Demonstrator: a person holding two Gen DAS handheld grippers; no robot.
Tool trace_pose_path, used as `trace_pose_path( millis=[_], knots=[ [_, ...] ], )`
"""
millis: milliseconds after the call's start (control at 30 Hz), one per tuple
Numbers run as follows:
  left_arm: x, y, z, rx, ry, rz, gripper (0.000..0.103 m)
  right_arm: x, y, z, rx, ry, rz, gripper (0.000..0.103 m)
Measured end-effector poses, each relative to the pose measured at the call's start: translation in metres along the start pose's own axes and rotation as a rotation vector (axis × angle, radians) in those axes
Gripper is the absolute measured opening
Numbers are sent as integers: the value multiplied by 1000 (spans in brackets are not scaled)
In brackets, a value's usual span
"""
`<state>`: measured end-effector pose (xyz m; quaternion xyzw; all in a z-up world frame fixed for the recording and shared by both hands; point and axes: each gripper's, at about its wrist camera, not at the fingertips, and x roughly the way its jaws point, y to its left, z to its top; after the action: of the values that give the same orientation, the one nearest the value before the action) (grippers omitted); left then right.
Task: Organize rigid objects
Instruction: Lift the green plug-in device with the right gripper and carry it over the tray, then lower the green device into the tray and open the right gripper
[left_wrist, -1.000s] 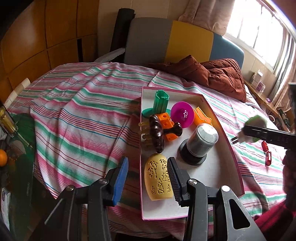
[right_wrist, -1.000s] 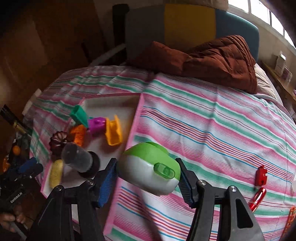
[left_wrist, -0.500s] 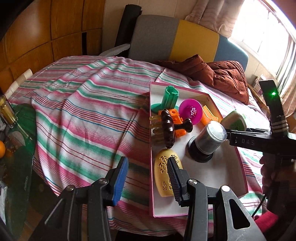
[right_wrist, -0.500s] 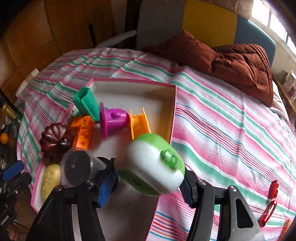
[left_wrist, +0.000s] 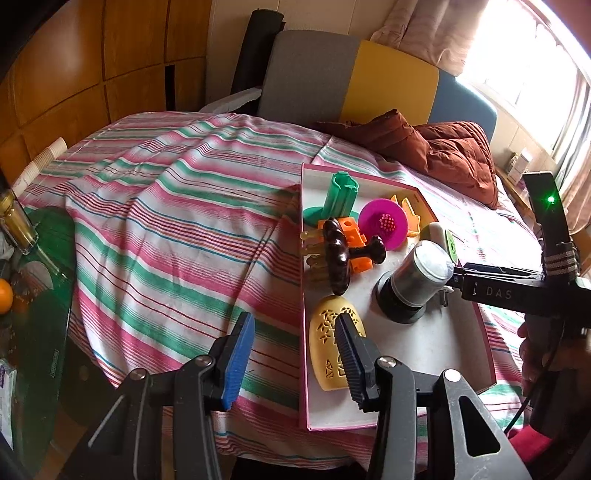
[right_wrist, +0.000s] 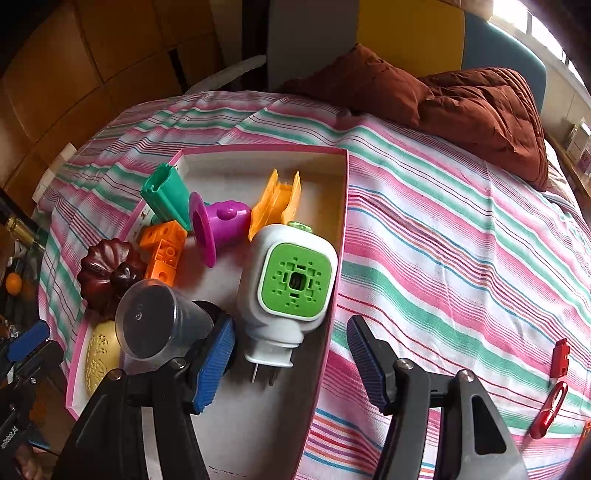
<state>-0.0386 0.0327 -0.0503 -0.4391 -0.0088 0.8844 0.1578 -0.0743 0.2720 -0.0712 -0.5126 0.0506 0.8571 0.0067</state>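
**Plug adapter lies in the box, right fingers spread around it**

The right gripper (right_wrist: 290, 363) has its fingers spread wide, holding nothing. Between and just beyond them the white and green plug adapter (right_wrist: 286, 286) lies inside the pink-rimmed box (right_wrist: 341, 221), its prongs pointing back toward the fingers and its green face up. It sits close against the box wall on the right-finger side, and the orange channel piece (right_wrist: 275, 201) is just past its far end. Off the left finger stands the grey cylinder on a black base (right_wrist: 155, 323), leaning toward the camera; further out are the magenta funnel (right_wrist: 218, 225), the teal tube (right_wrist: 166, 195), the orange block (right_wrist: 164, 251) and the dark brown fluted mold (right_wrist: 107, 273).

The step in hand looks like releasing and backing away. Done well, the fingers should stay spread and draw straight back along their own line and upward, so the left finger does not clip the leaning cylinder and the right finger clears the box wall without dragging it across the striped cloth (right_wrist: 461, 240).

The left gripper (left_wrist: 293, 356) is also spread and empty, hovering at the near corner of the box with the yellow perforated shell (left_wrist: 330, 345) just beyond its right finger. Well off the right gripper's right finger, red clips (right_wrist: 554, 387) lie on the cloth, likely the next things to gather.
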Motion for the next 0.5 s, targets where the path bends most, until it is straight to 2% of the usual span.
trace_pose_path(
  millis=[500],
  knots=[
    [-4,-5,-2,23,-4,13,47,-28,0,-22,31,-66,3,64]
  ],
)
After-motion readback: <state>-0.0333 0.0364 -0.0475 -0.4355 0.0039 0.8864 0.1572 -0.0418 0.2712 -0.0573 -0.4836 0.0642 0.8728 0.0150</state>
